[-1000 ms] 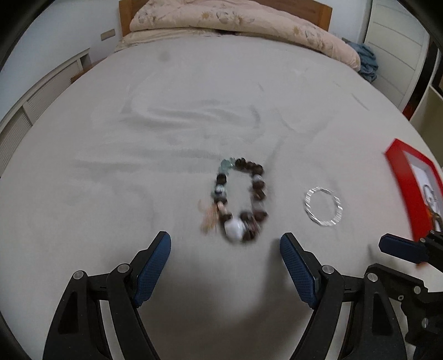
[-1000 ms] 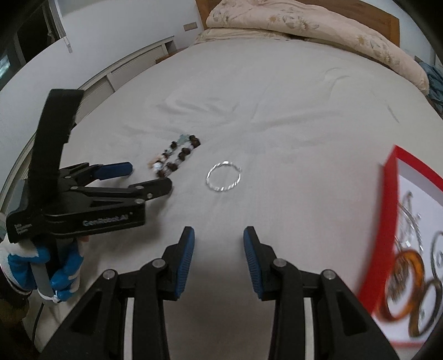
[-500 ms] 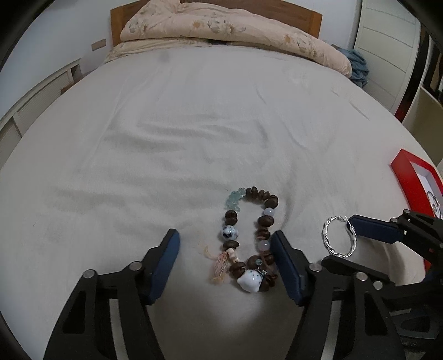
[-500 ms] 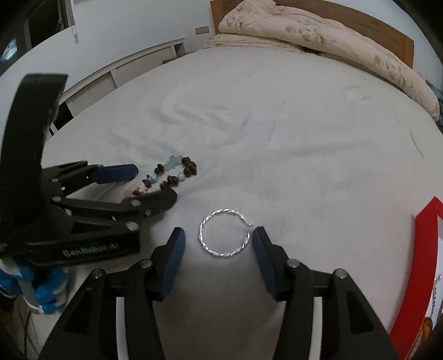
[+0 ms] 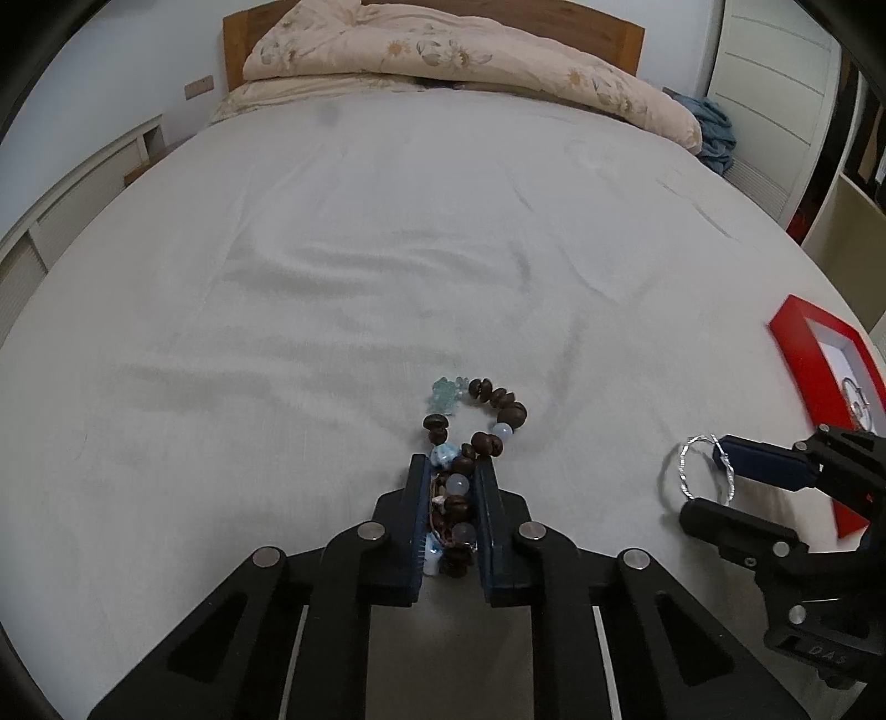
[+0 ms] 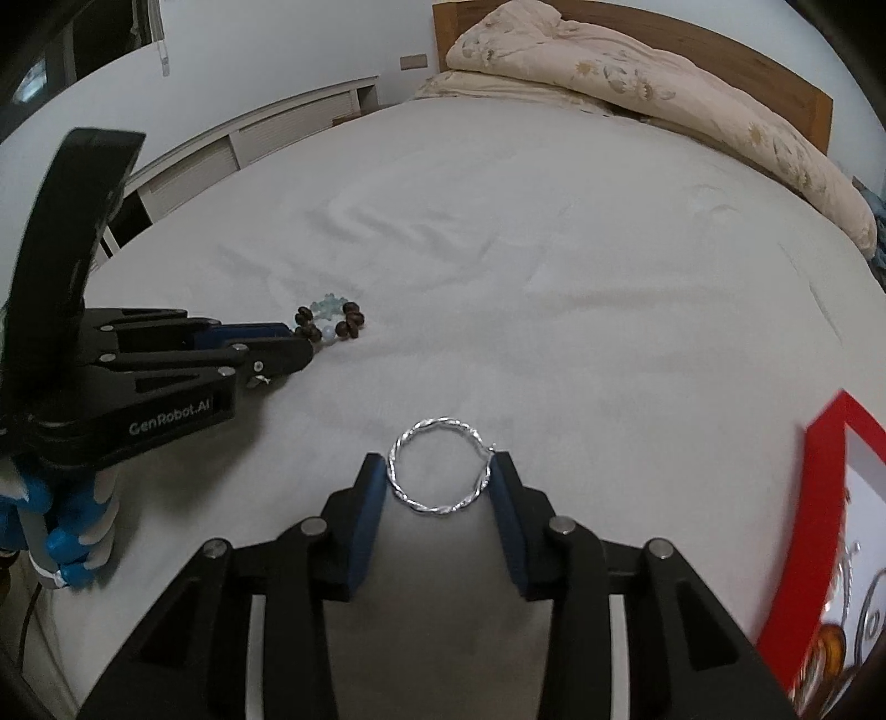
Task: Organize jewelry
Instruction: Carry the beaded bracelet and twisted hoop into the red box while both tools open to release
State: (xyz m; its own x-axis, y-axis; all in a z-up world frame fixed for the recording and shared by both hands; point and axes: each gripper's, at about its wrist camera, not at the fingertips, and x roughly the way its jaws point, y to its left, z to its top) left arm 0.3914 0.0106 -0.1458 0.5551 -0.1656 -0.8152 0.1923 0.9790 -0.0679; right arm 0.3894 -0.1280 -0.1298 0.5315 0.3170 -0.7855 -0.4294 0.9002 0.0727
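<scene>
A beaded bracelet [image 5: 487, 404] of dark brown, pale blue and green beads lies on the white bed sheet. My left gripper [image 5: 451, 487] is shut on its near half; the far loop sticks out past the fingertips. It also shows in the right wrist view [image 6: 332, 321]. A twisted silver bangle [image 6: 440, 473] sits between the blue pads of my right gripper [image 6: 440, 462], which has closed on its sides. The bangle also shows in the left wrist view [image 5: 703, 471].
A red jewelry box [image 6: 830, 531] with several rings and bangles inside lies at the right, also in the left wrist view [image 5: 814, 360]. A folded floral quilt [image 5: 454, 50] lies at the wooden headboard. The sheet [image 5: 387, 249] is wrinkled.
Both grippers moved forward and closed: the left one onto the beaded bracelet, the right one onto the silver bangle.
</scene>
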